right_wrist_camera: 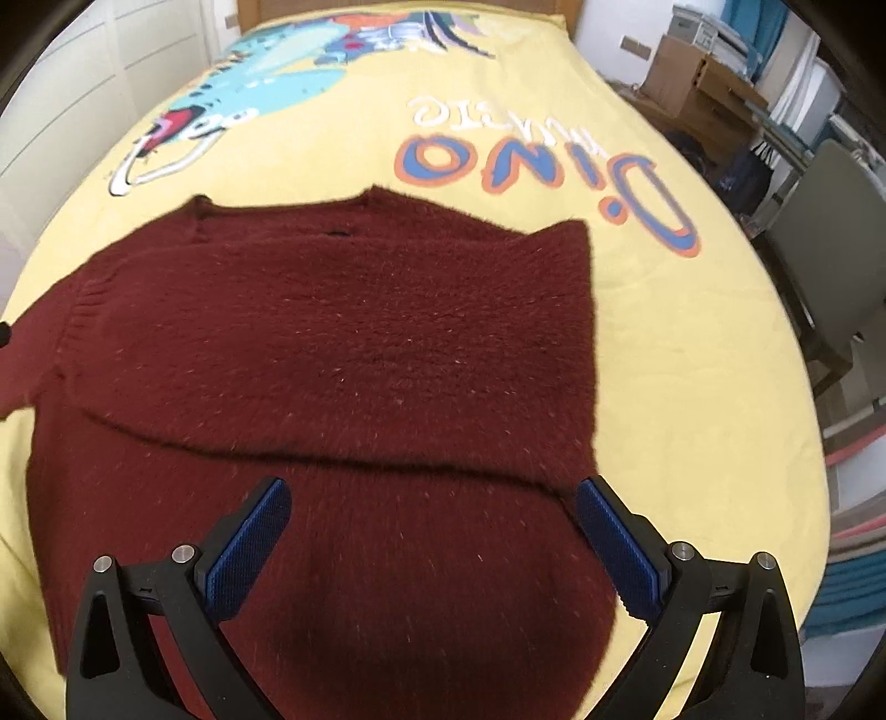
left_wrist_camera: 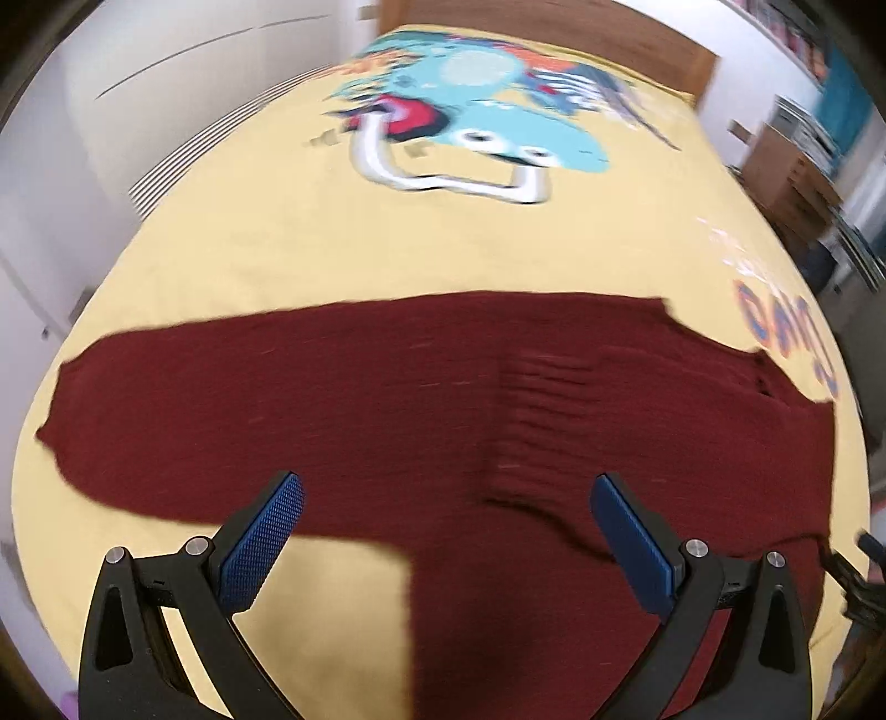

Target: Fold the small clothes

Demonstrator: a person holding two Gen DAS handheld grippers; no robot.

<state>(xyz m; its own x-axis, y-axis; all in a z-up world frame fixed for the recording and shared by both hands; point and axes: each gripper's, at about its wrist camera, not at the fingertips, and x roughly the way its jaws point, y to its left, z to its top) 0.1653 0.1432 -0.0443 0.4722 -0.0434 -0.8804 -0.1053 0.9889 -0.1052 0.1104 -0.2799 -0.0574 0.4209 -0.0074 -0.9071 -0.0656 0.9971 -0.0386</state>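
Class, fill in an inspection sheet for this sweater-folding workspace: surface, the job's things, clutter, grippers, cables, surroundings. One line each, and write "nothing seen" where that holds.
Surface: yellow bedspread with a cartoon dinosaur print and lettering.
Job's things: one dark red knit sweater lying flat; its right sleeve is folded across the body, its left sleeve lies stretched out sideways.
Clutter: nothing seen on the bed besides the sweater.
Grippers: left gripper open, above the sweater; right gripper open, above the sweater's lower part; neither holds cloth.
Cables: nothing seen.
Surroundings: wooden headboard, cardboard boxes and a grey chair beside the bed.
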